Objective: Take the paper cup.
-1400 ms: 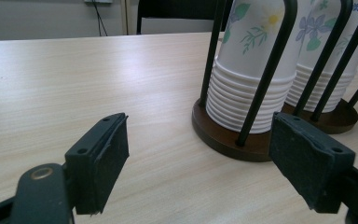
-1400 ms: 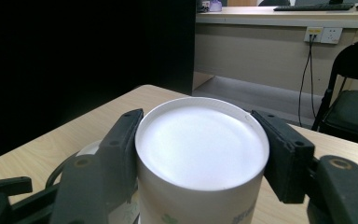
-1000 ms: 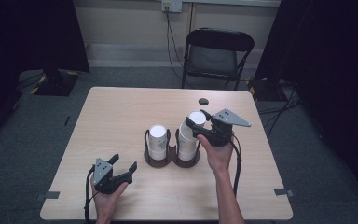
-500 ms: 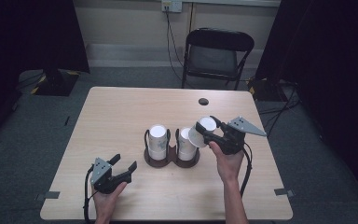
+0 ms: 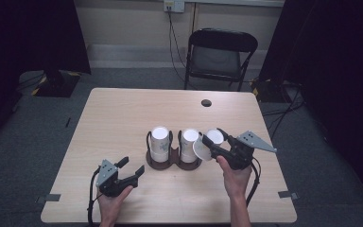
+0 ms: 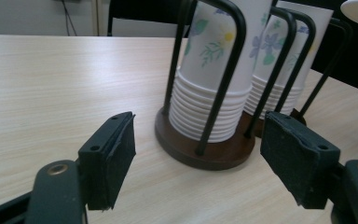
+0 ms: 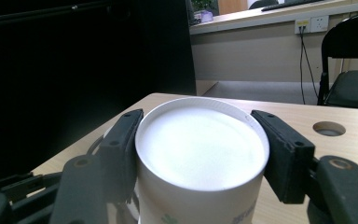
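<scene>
Paper cup (image 5: 209, 143), light and easily crushed, sits clamped in the right gripper (image 5: 217, 147) at 3 o'clock of the cup holder (image 5: 172, 161) in the high view. In the left gripper view, the left gripper (image 6: 198, 154) gapes apart, empty. In the right gripper view, pads pinch the cup (image 7: 200, 158) near its base; a gentle grip there seems best.

White paper cup (image 5: 208, 144) with printed pattern, upside down and tilting, sitting clamped between the right gripper (image 5: 216, 147) pads, hanging just beside the right stack of cups (image 5: 189, 145) in the wire holder (image 5: 170, 158).
</scene>
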### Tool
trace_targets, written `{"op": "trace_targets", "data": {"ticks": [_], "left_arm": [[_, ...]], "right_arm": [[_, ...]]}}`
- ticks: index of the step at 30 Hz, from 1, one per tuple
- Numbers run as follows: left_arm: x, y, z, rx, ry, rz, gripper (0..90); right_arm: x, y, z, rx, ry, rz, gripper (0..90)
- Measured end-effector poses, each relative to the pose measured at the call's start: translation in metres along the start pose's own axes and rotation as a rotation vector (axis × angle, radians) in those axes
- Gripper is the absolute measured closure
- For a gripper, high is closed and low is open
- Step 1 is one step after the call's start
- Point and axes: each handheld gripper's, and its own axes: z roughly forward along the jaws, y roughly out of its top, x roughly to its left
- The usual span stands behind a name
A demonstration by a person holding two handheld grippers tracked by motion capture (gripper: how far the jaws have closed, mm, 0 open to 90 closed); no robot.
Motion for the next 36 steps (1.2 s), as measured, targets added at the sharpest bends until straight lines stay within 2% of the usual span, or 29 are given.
{"op": "trace_targets", "data": {"ticks": [7,9,12,18,21,22,23,24,27,31,33,34,36], "left_arm": [[-0.008,0.002,0.003,-0.005,-0.053,0.004,26.2],[-0.011,0.004,0.003,-0.008,-0.074,0.02,24.6],[-0.013,0.006,0.004,-0.013,-0.084,0.025,24.5],[-0.018,0.01,0.006,-0.024,-0.112,0.024,27.7],[-0.022,0.011,0.009,-0.021,-0.144,0.03,30.1],[-0.022,0.011,0.009,-0.021,-0.144,0.03,31.1],[-0.025,0.012,0.01,-0.027,-0.154,0.035,31.4],[-0.025,0.012,0.01,-0.027,-0.154,0.035,31.5],[-0.031,0.014,0.012,-0.031,-0.181,0.05,32.7],[-0.035,0.016,0.013,-0.035,-0.198,0.065,34.7],[-0.039,0.016,0.015,-0.042,-0.225,0.066,38.8],[-0.039,0.016,0.015,-0.042,-0.225,0.066,39.6],[-0.042,0.016,0.016,-0.046,-0.253,0.069,41.5]], "right_arm": [[0.004,-0.013,-0.007,-0.008,0.019,0.041,37.0],[0.007,-0.019,-0.011,-0.016,0.021,0.046,37.0],[0.01,-0.023,-0.013,-0.018,0.03,0.052,37.0],[0.013,-0.034,-0.015,-0.022,0.065,0.096,37.0],[0.016,-0.042,-0.015,-0.031,0.103,0.141,37.0],[0.016,-0.042,-0.015,-0.031,0.103,0.141,37.0],[0.018,-0.046,-0.014,-0.035,0.127,0.172,37.0],[0.018,-0.046,-0.014,-0.035,0.127,0.172,37.0],[0.02,-0.053,-0.014,-0.049,0.162,0.221,37.0],[0.021,-0.058,-0.014,-0.048,0.168,0.259,37.0],[0.02,-0.064,-0.015,-0.059,0.188,0.296,37.0],[0.02,-0.064,-0.015,-0.059,0.188,0.296,37.0],[0.021,-0.066,-0.014,-0.061,0.203,0.313,37.0]]}}
